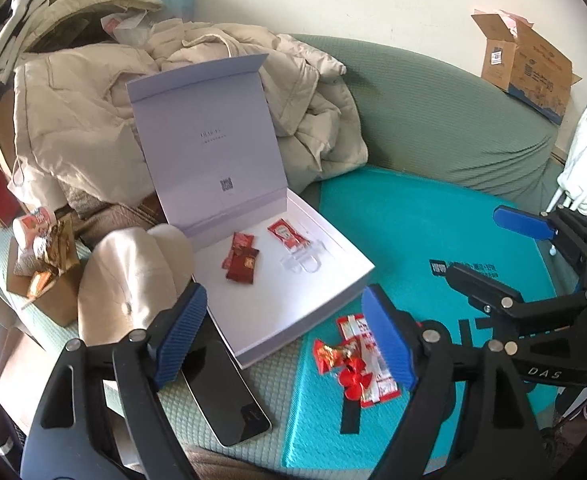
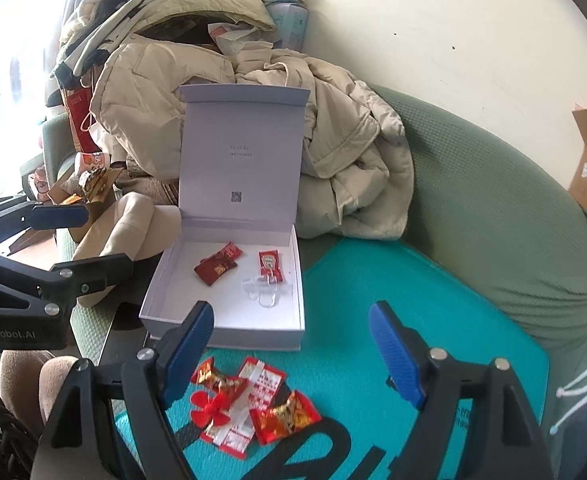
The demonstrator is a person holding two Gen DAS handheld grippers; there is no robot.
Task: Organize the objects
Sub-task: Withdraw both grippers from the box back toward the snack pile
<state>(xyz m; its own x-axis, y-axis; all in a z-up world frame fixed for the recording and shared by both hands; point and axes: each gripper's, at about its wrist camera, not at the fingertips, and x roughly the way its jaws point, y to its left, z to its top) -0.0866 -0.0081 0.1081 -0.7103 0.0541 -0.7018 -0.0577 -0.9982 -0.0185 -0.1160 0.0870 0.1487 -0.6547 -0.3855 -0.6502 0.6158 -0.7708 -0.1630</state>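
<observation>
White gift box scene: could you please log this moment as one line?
left hand-held gripper: open, empty | right hand-held gripper: open, empty | white gift box: lid up, packets inside | red packets: on teal mat

White box (image 2: pixel 229 322), teal mat (image 2: pixel 433 300)

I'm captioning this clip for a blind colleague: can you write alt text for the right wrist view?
An open white box on a teal mat holds red packets; more red packets lie on the mat before it. The open right gripper hovers over those, holding nothing. Beige coats are piled behind on a green sofa.
</observation>
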